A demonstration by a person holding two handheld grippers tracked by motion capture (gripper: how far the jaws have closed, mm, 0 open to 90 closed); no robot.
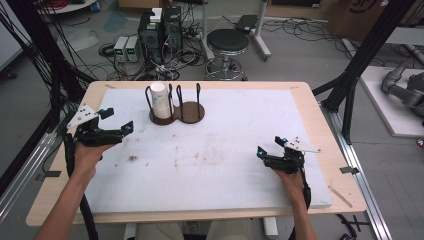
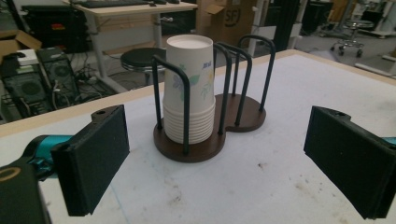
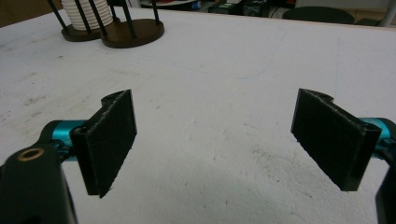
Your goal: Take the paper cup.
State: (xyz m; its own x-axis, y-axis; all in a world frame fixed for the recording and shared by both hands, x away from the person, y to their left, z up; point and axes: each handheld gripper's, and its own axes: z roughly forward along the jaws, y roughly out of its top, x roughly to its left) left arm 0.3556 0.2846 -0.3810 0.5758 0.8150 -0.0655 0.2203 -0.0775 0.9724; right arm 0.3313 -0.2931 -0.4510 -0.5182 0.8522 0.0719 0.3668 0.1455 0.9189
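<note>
High view: your worktop carries a stained white mat; stool and computers behind it.
Left gripper view: your left gripper gapes empty; cup stack in holder ahead between jaws.
Right gripper view: your right gripper gapes empty; holder cut off, far upper left.

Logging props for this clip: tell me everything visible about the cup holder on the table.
The cup holder has a dark brown, wood-looking base shaped as two joined discs, each ringed by black arched wire hoops. It stands upright on the white mat near the table's far edge, left of centre. One bay holds a nested stack of paper cups, stacked upside down, with a floral print; the other bay is empty. No hand-held gripper touches it.
</note>
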